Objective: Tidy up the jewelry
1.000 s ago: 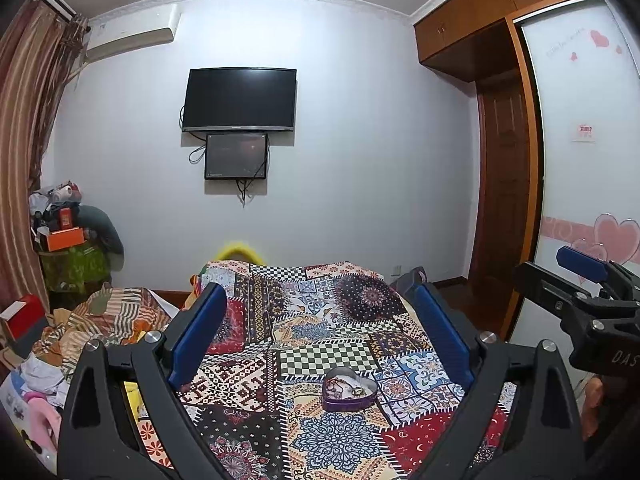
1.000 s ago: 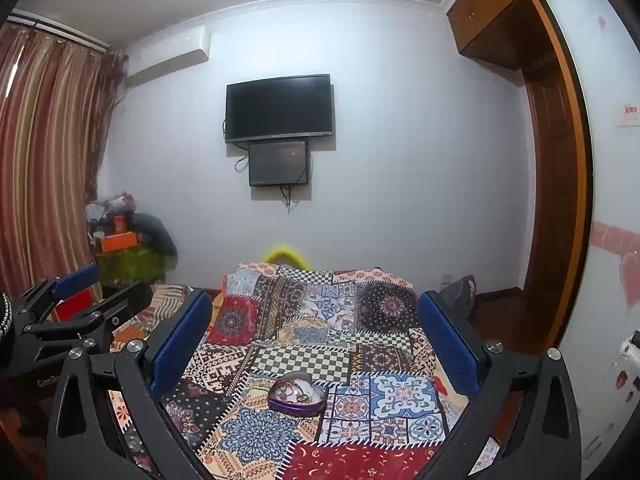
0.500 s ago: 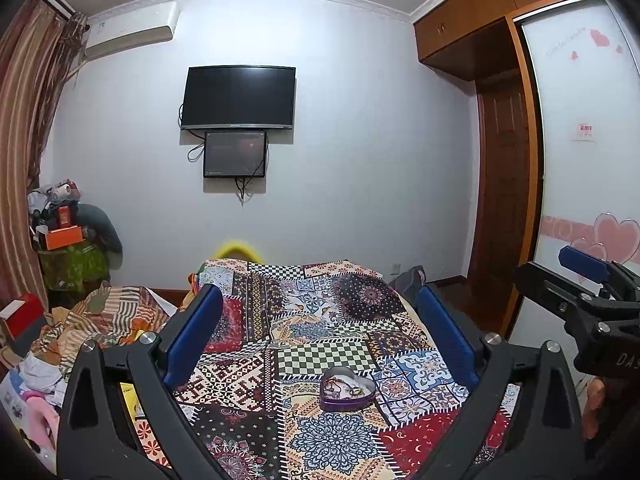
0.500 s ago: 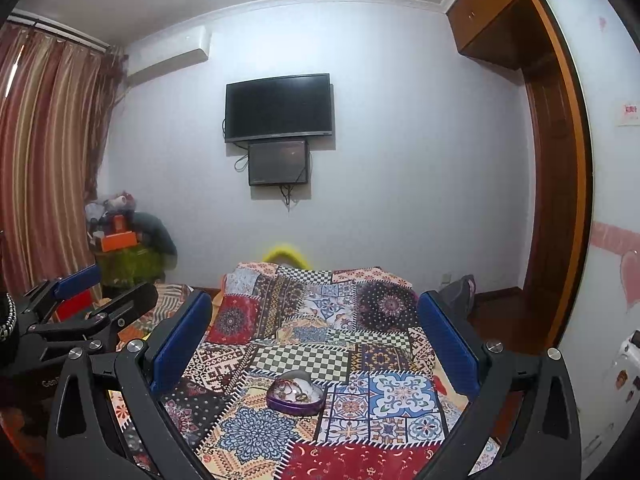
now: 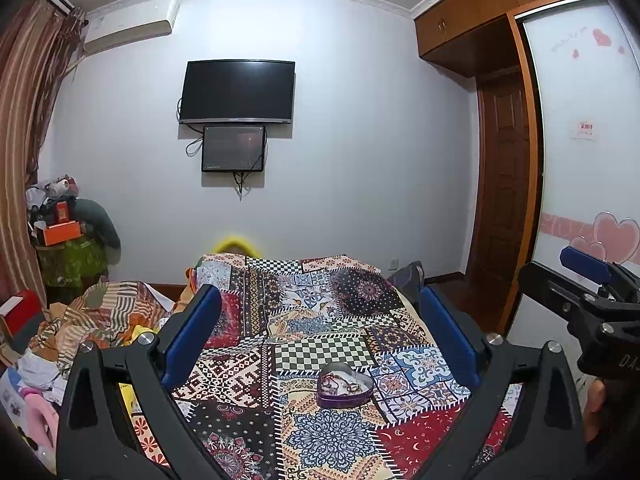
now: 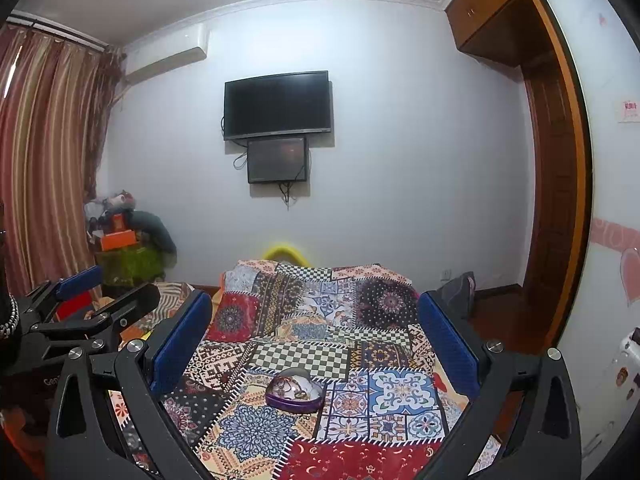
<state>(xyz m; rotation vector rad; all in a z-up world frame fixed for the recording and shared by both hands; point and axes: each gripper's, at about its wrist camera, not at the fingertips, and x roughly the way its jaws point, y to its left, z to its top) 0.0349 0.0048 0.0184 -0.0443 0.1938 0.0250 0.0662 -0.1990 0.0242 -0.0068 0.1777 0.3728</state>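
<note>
At the far left a striped curtain (image 6: pixel 44 168) hangs beside a wall-mounted air conditioner (image 5: pixel 128 30). Below them, in the far left corner, a cluttered stand carries an orange box (image 5: pixel 60 233), and rumpled striped bedding (image 5: pixel 108 312) lies nearer me on the left.

My left gripper (image 5: pixel 320 344) hangs above the near end of the bed, its jaws spread wide with nothing between the blue pads (image 5: pixel 192 334). My right gripper (image 6: pixel 316 344) hovers the same way just beside it to the right, jaws equally wide and holding nothing. Each shows at the edge of the other's view.

Between both sets of jaws lies the patchwork bedspread (image 5: pixel 320 320), covering the bed from near to far. On its near part, just past a black-and-white checkered patch, sits the heart-shaped purple tin (image 5: pixel 346 386), open on top. Inside it is a tangle of jewelry (image 6: pixel 294 387), chains or beads by the look of it, though the pieces are too small to tell apart. The tin is well apart from both of my grippers.

On the far wall above the bed a dark television (image 5: pixel 239 92) is mounted, with a smaller screen (image 5: pixel 234 148) directly under it. Something yellow (image 5: pixel 236 245) peeks up behind the far end of the bed. At the right stands a wooden door (image 5: pixel 504 184) under upper cabinets, and nearest right a white wardrobe panel with pink heart decals (image 5: pixel 612 236).
</note>
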